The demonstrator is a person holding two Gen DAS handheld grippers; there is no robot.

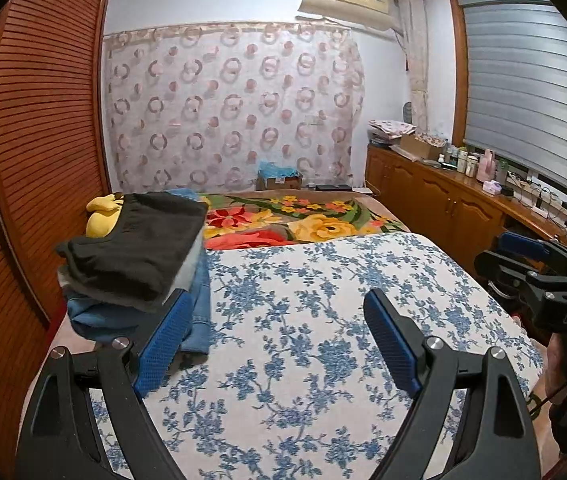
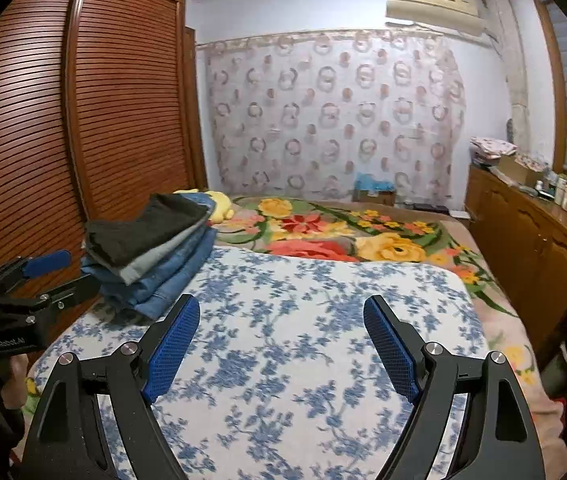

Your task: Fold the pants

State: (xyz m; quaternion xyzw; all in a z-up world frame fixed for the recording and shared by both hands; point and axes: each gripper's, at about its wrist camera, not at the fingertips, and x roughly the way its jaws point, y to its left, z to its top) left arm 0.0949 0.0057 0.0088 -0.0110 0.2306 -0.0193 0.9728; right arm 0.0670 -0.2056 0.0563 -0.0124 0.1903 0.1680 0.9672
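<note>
The lower layers of the pile of folded clothes (image 1: pixel 135 264) are covered by the black garment (image 1: pixel 139 240) on top, so their kind cannot be told. The yellow soft toy (image 1: pixel 101 216) is half hidden behind the pile. The bottles (image 1: pixel 471 162) on the cabinet (image 1: pixel 435 200) are too small to be read. The wardrobe (image 2: pixel 83 100) is cut off by the edge.

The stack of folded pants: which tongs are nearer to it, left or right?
Left. The left tongs are beside the stack of folded pants, their left pad at its near corner. The right tongs are further right, over the blue-flowered cloth.
</note>
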